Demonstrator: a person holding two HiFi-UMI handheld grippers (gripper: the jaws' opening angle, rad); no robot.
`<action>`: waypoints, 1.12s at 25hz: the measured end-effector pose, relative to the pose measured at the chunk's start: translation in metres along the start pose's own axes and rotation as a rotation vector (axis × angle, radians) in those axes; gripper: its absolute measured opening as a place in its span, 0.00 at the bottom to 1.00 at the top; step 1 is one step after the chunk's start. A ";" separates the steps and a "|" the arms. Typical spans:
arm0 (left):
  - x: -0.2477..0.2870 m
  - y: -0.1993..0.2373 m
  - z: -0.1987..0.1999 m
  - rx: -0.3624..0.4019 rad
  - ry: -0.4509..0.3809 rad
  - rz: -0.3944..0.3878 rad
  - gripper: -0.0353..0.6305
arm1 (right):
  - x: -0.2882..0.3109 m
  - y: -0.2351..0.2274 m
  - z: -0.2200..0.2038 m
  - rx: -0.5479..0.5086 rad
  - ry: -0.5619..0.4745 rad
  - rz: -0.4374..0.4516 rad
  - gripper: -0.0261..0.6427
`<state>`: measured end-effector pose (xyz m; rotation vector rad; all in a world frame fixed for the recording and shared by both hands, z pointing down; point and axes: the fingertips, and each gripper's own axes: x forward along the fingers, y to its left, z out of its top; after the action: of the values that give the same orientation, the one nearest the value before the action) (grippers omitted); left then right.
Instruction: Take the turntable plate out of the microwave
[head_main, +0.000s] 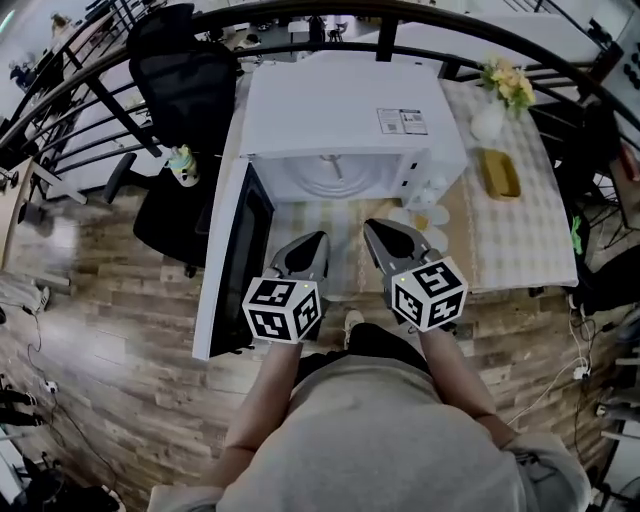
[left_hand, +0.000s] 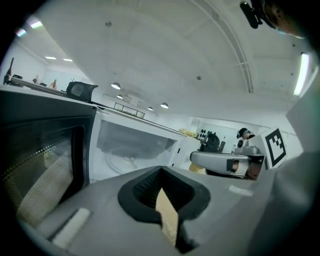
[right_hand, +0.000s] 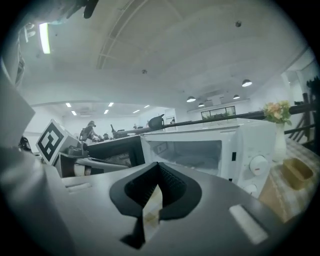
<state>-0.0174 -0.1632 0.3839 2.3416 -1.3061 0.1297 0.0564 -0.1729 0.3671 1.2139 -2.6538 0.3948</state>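
My left claw (head_main: 318, 238): jaws together with nothing between them. It is held off the table, tips aimed at the open mouth of the oven.
My right claw (head_main: 373, 226): jaws closed too, and empty. It sits just beside the left claw, on its right, pointing the same way.
Turntable plate (head_main: 335, 178): ahead of both claw tips, lying flat on the floor of the oven cavity. Neither claw touches it.
Microwave (head_main: 345, 115): white and straight ahead of my claws. Its knob panel is ahead and to the right of my right claw.
Door (head_main: 232, 262): swung wide open, standing just left of my left claw. Its dark mesh window faces that claw.
Table (head_main: 520, 240): covered in a pale checked cloth. It runs under my claw tips and off to the right of my right claw.
Vase of flowers (head_main: 492, 110): well to the right of my right claw and further off, beside the oven.
Yellow tray (head_main: 500, 172): right of my right claw, nearer to it than the vase.
Office chair (head_main: 185, 85): black, left of my left claw, beyond the door.
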 end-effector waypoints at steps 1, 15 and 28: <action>0.007 0.002 0.001 -0.005 0.000 0.014 0.06 | 0.005 -0.005 0.001 -0.005 0.004 0.015 0.06; 0.044 0.033 -0.012 -0.150 0.019 0.148 0.06 | 0.045 -0.041 -0.004 0.038 0.057 0.163 0.06; 0.051 0.051 -0.030 -0.240 0.043 0.137 0.06 | 0.055 -0.034 -0.036 0.032 0.183 0.153 0.06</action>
<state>-0.0280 -0.2133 0.4428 2.0392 -1.3795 0.0612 0.0495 -0.2214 0.4226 0.9361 -2.5974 0.5473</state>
